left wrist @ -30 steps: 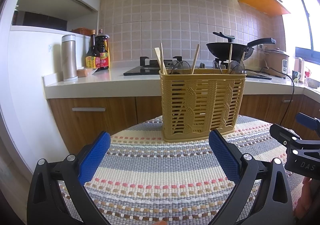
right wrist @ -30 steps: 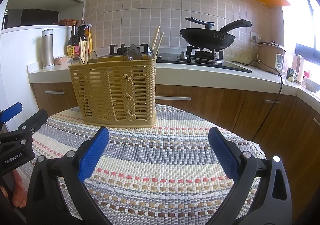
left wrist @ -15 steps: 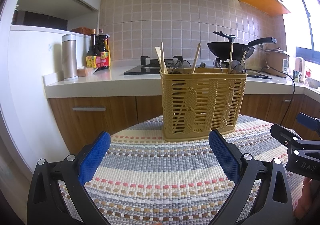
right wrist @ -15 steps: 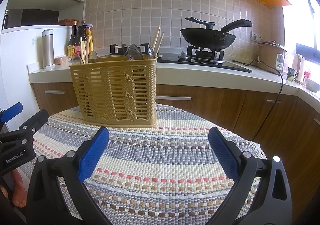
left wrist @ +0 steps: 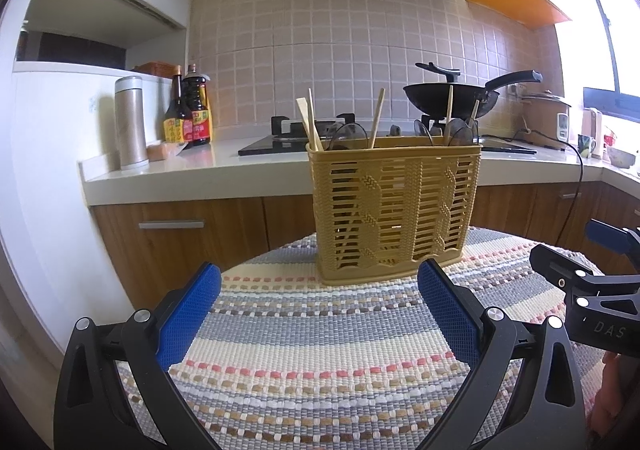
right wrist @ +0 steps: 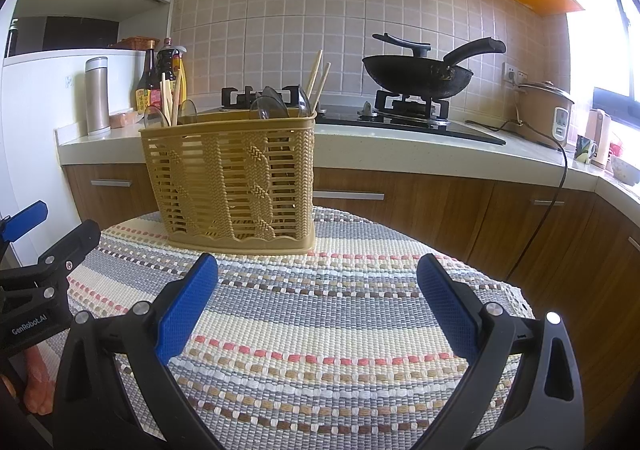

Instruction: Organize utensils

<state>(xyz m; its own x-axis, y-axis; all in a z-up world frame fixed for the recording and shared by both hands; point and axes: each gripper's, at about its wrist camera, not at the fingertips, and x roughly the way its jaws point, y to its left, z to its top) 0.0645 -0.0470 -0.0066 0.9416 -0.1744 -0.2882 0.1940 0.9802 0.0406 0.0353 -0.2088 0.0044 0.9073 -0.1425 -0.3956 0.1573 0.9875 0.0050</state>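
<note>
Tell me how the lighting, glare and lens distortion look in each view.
Left wrist view: window at right blows out white; fisheye bows the counter edge; the basket stays sharp, dark vignette in the corners. Right wrist view: the same glare washes the mug and the window side; the rice cooker is softer; the striped mat curves outward.

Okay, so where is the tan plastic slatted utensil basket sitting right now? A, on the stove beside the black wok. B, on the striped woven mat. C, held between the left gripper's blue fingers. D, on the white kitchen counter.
B: the tan plastic slatted utensil basket stands upright on the striped woven mat, in front of the counter, with both grippers open and clear of it.
</note>
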